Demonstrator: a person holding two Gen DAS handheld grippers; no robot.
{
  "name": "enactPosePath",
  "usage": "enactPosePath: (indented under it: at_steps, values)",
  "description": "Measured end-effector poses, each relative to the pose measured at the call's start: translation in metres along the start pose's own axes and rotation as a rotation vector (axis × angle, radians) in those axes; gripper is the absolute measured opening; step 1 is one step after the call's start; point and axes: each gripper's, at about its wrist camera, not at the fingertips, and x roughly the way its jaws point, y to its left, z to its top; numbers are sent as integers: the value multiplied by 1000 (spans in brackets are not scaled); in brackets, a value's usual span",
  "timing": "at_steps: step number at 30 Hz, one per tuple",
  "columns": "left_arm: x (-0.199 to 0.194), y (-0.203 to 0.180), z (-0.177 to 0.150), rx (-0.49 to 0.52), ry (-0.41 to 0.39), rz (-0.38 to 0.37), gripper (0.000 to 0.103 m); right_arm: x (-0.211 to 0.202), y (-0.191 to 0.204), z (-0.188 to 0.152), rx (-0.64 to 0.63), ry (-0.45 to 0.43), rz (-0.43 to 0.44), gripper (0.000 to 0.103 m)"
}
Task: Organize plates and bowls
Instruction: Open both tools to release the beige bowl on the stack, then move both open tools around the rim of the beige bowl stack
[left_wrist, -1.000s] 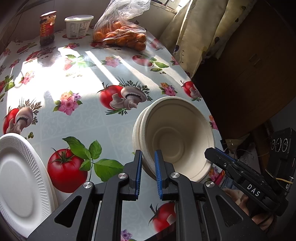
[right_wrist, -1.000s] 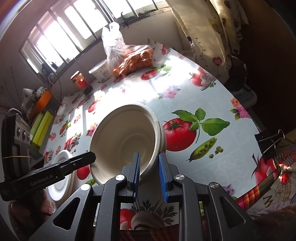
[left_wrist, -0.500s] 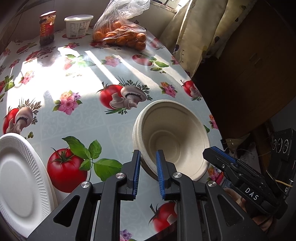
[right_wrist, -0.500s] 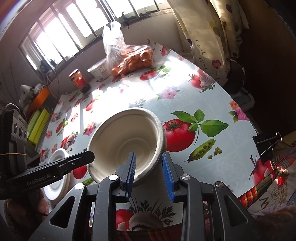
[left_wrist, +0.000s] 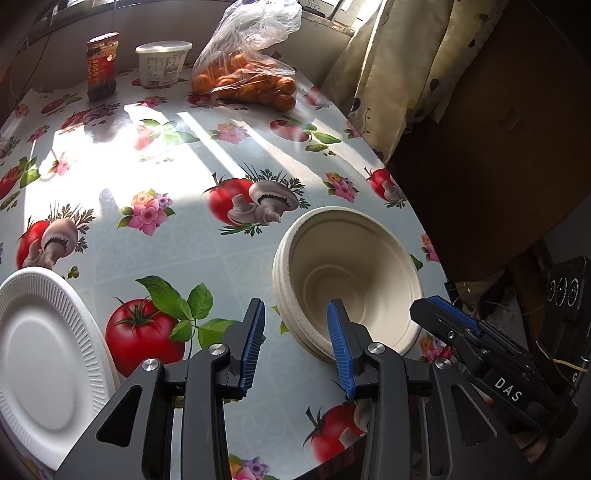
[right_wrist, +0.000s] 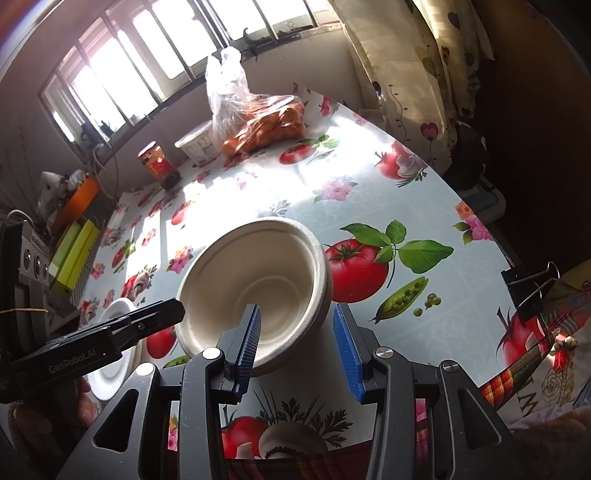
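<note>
A stack of beige paper bowls (left_wrist: 351, 269) sits upright on the floral tablecloth near the table's right edge; it also shows in the right wrist view (right_wrist: 255, 291). My left gripper (left_wrist: 295, 347) is open, its fingers straddling the stack's near rim without gripping. My right gripper (right_wrist: 297, 345) is open, its fingers astride the rim on the other side. A white foam plate (left_wrist: 40, 362) lies at the left front; it shows small in the right wrist view (right_wrist: 110, 354). Each gripper shows in the other's view.
At the table's far side stand a bag of oranges (left_wrist: 247, 77), a white tub (left_wrist: 162, 62) and a red-labelled jar (left_wrist: 101, 66). A curtain (left_wrist: 399, 66) hangs at the right. The table edge (left_wrist: 417, 221) runs close to the bowls. A binder clip (right_wrist: 528, 284) holds the cloth.
Both grippers were shut on the bowl rim and have opened. The tilted bowls have settled flat onto the table.
</note>
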Motion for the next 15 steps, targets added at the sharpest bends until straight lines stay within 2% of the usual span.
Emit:
enactPosePath:
  at_steps: [15]
  values:
    - [-18,-4,-12,65,-106,89,37,-12,2,-6,-11,-69,-27,50]
